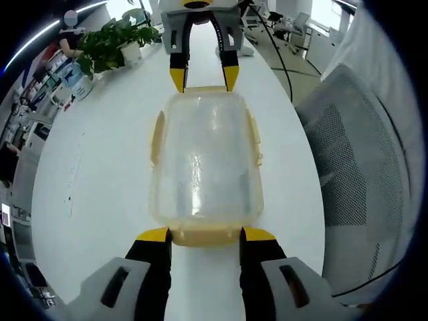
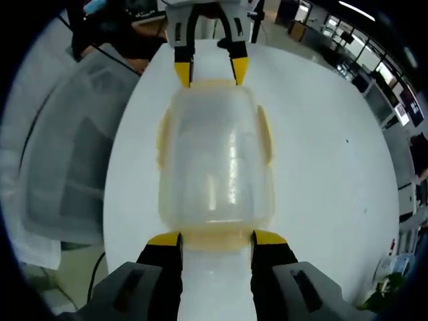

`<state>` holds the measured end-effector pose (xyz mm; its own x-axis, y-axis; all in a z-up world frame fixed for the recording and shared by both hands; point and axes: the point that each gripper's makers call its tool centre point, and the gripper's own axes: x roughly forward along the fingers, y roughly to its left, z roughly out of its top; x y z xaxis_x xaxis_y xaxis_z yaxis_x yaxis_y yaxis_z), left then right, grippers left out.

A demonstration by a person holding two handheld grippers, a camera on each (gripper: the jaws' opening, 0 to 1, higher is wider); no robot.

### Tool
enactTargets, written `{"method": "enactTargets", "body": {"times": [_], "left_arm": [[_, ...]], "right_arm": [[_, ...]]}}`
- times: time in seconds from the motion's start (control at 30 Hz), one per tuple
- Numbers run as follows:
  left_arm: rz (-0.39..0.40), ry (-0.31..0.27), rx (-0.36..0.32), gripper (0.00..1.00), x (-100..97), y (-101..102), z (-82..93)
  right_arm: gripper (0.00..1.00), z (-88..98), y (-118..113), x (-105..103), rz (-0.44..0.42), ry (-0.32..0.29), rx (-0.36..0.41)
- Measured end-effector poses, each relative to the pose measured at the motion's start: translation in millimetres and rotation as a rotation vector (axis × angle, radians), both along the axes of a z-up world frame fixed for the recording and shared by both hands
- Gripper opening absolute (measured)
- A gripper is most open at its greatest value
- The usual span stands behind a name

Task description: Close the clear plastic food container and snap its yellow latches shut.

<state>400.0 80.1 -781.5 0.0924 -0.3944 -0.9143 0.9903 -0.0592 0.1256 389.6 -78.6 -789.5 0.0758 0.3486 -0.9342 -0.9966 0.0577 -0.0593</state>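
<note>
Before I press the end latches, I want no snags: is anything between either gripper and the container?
Nothing visible. The left gripper and the right gripper each sit open at opposite ends of the container, on the bare table.

A clear, rounded-rectangular plastic food container (image 1: 206, 160) (image 2: 215, 159) lies flat on a white table, its clear lid seated on top. Pale yellow latches run along its edges: one on each long side (image 1: 158, 137) (image 2: 265, 134) and one at each short end (image 1: 204, 235) (image 2: 215, 238). The side latches stick outward, not pressed flat.
</note>
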Motion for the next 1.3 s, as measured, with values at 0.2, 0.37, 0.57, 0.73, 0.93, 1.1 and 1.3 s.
{"method": "enactTargets", "body": {"times": [0.2,0.37,0.57,0.73,0.93,1.1,1.3], "left_arm": [[0.002,0.003,-0.001,0.39,0.8,-7,-1.4],[0.006,0.007,-0.003,0.39,0.5,-12,-3.1],[0.004,0.01,-0.002,0.39,0.1,-20,-3.9],[0.003,0.014,-0.007,0.39,-0.3,-27,-5.1],[0.001,0.018,-0.011,0.39,-1.4,-34,-6.4],[0.004,0.022,-0.015,0.39,-1.2,-38,-8.8],[0.008,0.03,-0.017,0.39,-3.5,-41,-11.5]], "right_arm": [[0.38,0.2,-7,1,0.002,0.002,0.001],[0.38,-0.3,-12,1,0.006,0.004,0.0],[0.38,-1.2,-19,1,0.004,0.008,0.0],[0.38,-1.4,-26,0,0.003,0.012,-0.002],[0.38,-4.0,-34,-1,0.001,0.015,-0.008],[0.38,-4.7,-38,0,0.003,0.019,-0.011],[0.38,-7.5,-41,-2,0.003,0.035,-0.009]]}}
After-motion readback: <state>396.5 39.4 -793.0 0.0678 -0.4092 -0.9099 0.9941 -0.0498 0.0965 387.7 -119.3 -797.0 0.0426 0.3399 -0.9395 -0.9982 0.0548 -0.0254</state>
